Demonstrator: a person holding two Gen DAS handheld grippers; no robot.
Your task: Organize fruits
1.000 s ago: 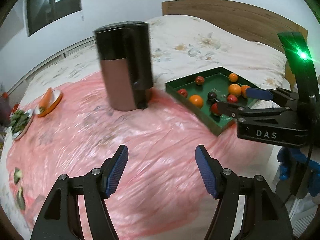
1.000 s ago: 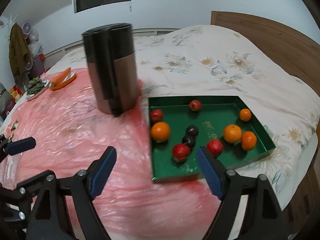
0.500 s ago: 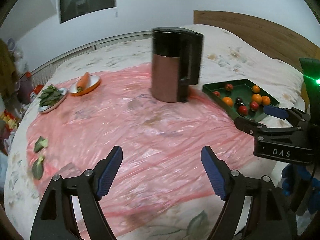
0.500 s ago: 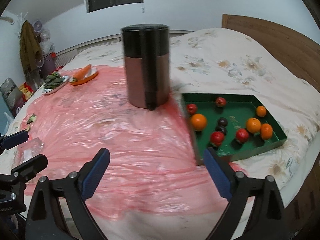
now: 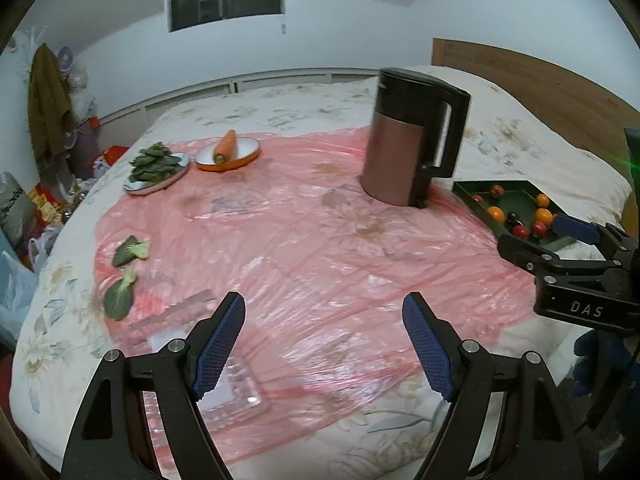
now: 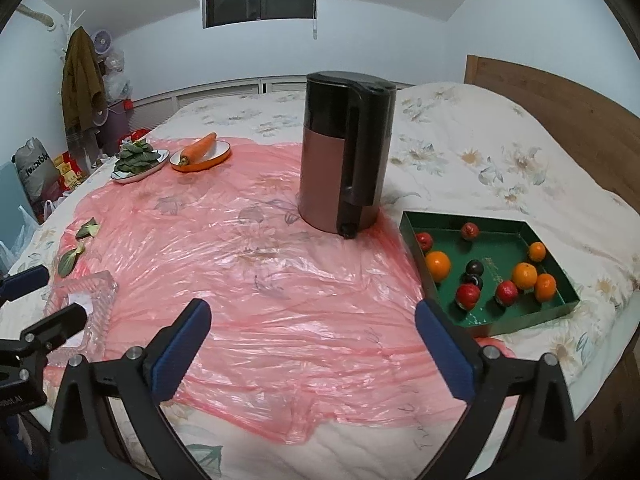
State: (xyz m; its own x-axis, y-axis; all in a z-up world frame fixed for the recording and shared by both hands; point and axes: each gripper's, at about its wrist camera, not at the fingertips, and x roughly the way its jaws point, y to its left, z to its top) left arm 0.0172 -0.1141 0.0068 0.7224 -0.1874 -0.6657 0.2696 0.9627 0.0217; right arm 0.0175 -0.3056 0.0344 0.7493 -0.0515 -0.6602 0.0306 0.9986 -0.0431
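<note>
A green tray lies on the bed at the right and holds several fruits: oranges such as one, red fruits such as one, and dark plums. The tray also shows in the left wrist view. My right gripper is open and empty, low over the pink plastic sheet, left of the tray. My left gripper is open and empty over the sheet's near part. A clear glass dish sits at the sheet's left edge.
A tall brown and black kettle stands mid-bed beside the tray. A plate of greens and an orange dish with a carrot lie at the far left. Loose leaves lie near the left edge. A wooden headboard is at right.
Both grippers have pulled back and away from the tray and kettle, and both views have swung left, so more of the bed shows. Both stay open and empty.
</note>
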